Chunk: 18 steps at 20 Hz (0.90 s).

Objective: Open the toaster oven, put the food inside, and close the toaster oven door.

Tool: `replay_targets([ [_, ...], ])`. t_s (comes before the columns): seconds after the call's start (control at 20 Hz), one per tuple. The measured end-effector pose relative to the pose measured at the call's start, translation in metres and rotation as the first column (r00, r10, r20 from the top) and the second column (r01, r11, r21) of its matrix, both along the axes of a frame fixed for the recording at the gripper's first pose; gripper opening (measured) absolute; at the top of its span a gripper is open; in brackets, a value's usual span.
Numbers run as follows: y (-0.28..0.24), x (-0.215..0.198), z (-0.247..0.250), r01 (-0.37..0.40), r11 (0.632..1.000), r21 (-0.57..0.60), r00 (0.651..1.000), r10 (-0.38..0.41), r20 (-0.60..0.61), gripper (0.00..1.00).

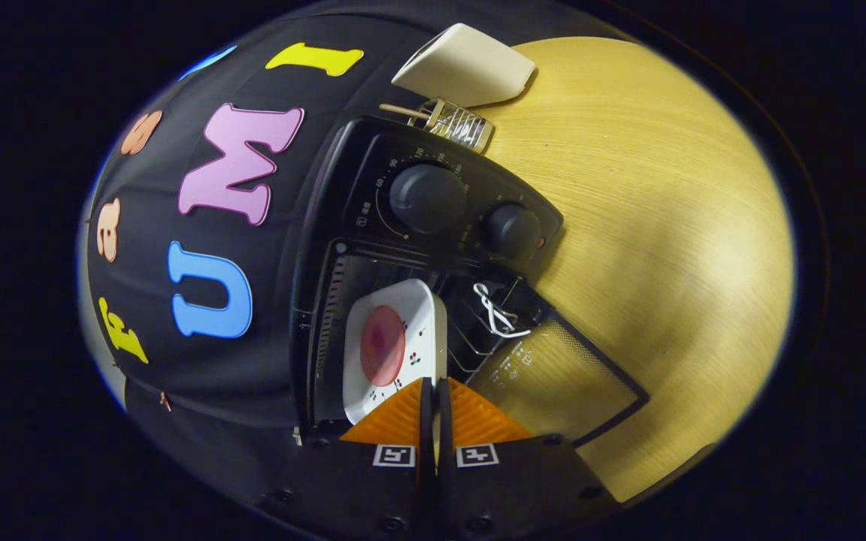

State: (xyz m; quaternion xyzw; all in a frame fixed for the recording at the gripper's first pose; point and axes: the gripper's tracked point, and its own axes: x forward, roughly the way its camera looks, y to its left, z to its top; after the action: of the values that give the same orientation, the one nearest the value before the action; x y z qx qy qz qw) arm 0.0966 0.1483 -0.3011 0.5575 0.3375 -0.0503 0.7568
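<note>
The view is rolled, so the scene appears tilted. The tool has its two fingers drawn narrow, nearly together, with the rim of a white square plate pinched in the thin gap between them; both fingers press on that rim. The plate carries a round pink piece of food at its middle and small red printed motifs near its edge. The plate sits just ahead of the fingers, inside the cavity of a black toaster oven, over the wire rack. The oven door is open, folded down toward the wooden bench, and the grain of the bench shows through its glass pane. Two round black knobs, a larger one and a smaller one, sit on the control panel beside the cavity. Beyond the oven, a white box-shaped object and a small metal wire item rest on the bench, close to the oven's far corner.
</note>
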Motion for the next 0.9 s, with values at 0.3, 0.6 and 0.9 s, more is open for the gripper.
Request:
replay_targets([
  [0.3, 0.009, 0.035, -0.016, 0.139, 0.990, -0.013, 0.990, -0.139, -0.010, 0.06],
  [0.6, 0.011, 0.057, -0.017, 0.203, 0.978, -0.049, 0.979, -0.203, 0.005, 0.06],
  [0.9, 0.013, 0.058, -0.013, 0.179, 0.979, -0.101, 0.983, -0.175, 0.049, 0.09],
])
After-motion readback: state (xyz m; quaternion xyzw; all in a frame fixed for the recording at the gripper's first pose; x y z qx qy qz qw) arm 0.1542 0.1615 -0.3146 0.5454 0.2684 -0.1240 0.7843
